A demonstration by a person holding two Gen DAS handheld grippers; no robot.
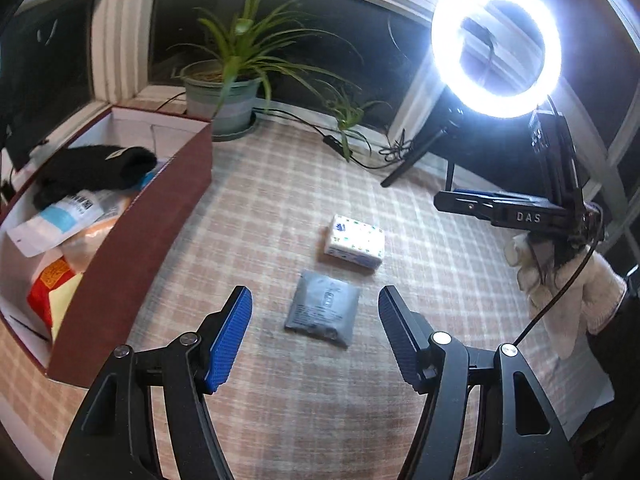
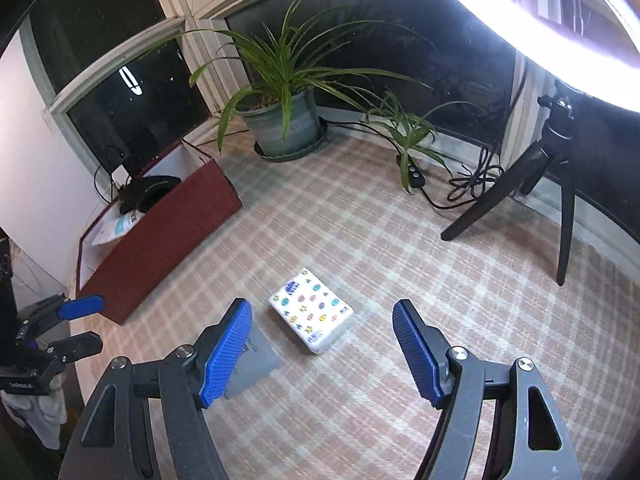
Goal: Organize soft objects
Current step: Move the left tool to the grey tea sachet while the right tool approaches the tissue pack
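Nearest in the left wrist view, the left gripper [image 1: 315,334] is hanging over the checked counter [image 1: 256,184] with its blue-padded jaws spread wide and released, nothing pressed between them. Just beyond its tips a grey pouch [image 1: 322,307] is lying flat on the cloth, roughly square, its long axis running from near to far with a slight lean to the right. A little farther and slightly to the right, close to the pouch but not touching it, a white tissue pack [image 1: 354,242] with small coloured prints is lying flat, its long side running left to right. In the right wrist view the right gripper [image 2: 322,346] is likewise standing released, its jaws well apart and gripping nothing; the tissue pack [image 2: 312,310] is sitting between and just beyond its tips, one corner pointing far, while the grey pouch [image 2: 252,364] is showing partly behind the left finger. To the left a dark red box [image 1: 132,248] is standing open on the counter, holding a black fuzzy item [image 1: 94,170] on top of several packets. At the far edge a potted plant [image 1: 224,98] is standing by the window, and to the far right a ring light [image 1: 496,38] is glowing on its tripod.
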